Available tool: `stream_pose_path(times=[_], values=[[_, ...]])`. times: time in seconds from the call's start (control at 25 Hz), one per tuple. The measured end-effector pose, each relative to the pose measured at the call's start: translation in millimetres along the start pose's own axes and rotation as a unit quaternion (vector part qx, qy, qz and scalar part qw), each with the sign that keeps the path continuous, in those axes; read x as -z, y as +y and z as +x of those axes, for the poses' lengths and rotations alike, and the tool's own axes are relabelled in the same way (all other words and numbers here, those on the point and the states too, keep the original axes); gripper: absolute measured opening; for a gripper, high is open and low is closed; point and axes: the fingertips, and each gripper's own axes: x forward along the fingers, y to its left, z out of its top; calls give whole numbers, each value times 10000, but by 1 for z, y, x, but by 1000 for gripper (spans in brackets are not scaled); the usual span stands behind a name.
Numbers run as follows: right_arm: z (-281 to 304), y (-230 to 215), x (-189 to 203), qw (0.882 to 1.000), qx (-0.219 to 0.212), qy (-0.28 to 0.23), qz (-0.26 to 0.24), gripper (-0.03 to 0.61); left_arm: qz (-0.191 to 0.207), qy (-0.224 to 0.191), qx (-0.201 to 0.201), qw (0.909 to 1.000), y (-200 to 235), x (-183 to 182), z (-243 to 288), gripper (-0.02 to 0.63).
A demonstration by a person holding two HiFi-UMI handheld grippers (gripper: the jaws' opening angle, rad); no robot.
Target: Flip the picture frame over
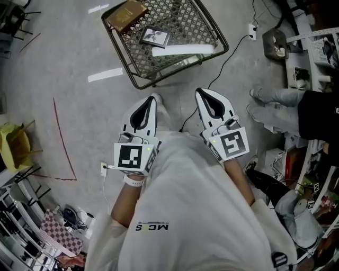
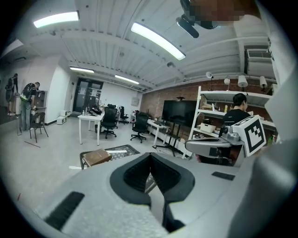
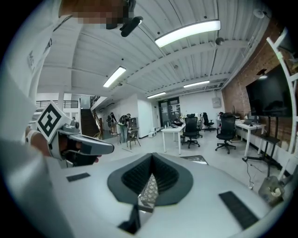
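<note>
I hold both tools close to the body, low and side by side, because nothing is in work yet. The left hand-held gripper (image 1: 153, 101) has its jaws together, and its own view shows only a thin slit between the pads with nothing in it. The right hand-held gripper (image 1: 203, 95) is the same: jaws closed and empty, with a little of the mesh visible through the slit.

The picture frame (image 1: 155, 36) lies flat, well ahead of both tips and about midway between their lines, on a low wire-mesh worktop (image 1: 185, 24). It is lying picture side up, I think, so the flip is not yet begun. A brown book (image 1: 126, 15) sits beyond the frame and to the left of it, close by, and a white strip (image 1: 183, 50) lies on the near side, just beside its right corner.

I judge that this flat pose makes the grasp difficult: one jaw must go under an edge, so I would open first and approach from the free left edge.
</note>
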Motion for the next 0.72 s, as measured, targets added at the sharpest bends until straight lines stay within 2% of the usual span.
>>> stream_pose_path(times=[0.16, 0.4, 0.56, 0.72], values=[[65, -22, -19, 10000, 12, 54, -37, 8, 51, 1, 166, 9998, 42, -28, 44, 25], [137, -36, -19, 9995, 14, 320, -33, 8, -237, 155, 265, 9992, 95, -41, 82, 25], [169, -41, -23, 9991, -103, 405, -121, 9, -191, 193, 71, 9996, 128, -36, 102, 25], [193, -44, -15, 9970, -562, 521, -50, 9, -297, 246, -244, 9990, 142, -37, 118, 25]])
